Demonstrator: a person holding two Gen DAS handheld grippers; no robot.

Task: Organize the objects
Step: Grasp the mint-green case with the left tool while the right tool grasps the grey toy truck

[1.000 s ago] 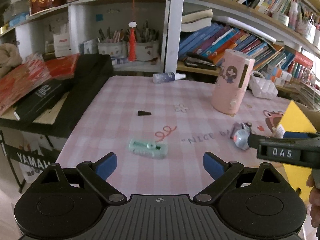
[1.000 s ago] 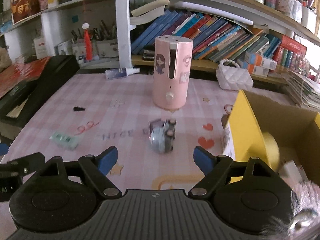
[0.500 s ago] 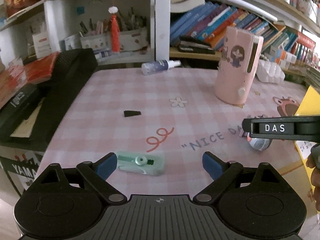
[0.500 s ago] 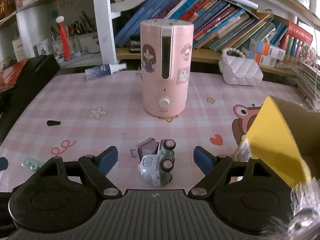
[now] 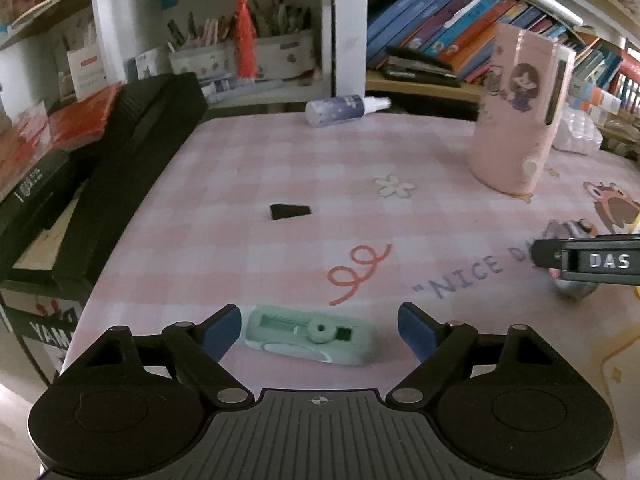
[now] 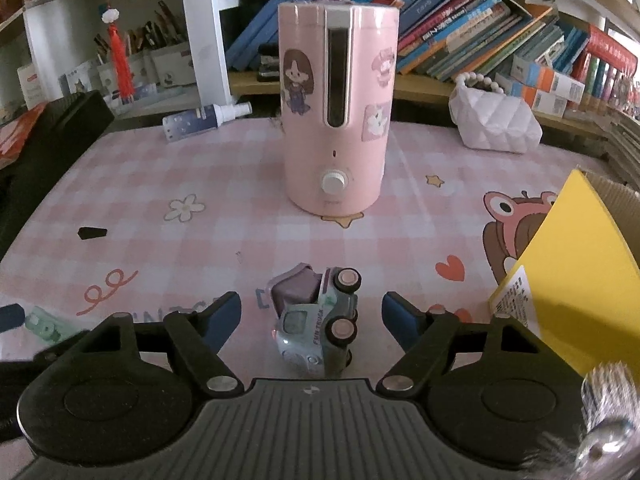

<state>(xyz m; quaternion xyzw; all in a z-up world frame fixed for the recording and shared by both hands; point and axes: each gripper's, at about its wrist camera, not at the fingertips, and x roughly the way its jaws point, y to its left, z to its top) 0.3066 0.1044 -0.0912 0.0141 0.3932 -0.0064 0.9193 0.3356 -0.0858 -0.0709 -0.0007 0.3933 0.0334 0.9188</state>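
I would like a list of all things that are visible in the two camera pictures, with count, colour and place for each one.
mint green case: 1, mint green, lying flat on the mat between the left gripper's pads
toy truck: 1, pale blue and purple, on its side between the right gripper's pads
pink cylinder: 1, pink with stickers, upright at mid mat
spray bottle: 1, blue-purple with white cap, lying at the far edge
black piece: 1, black, flat on the mat
yellow box: 1, yellow, right edge
white bag: 1, white, by the shelf
table mat: 1, pink check
books: many, mixed colours, on shelves
left gripper: 1, black, blue pads, closing, not touching
right gripper: 1, black, blue pads, closing, not touching
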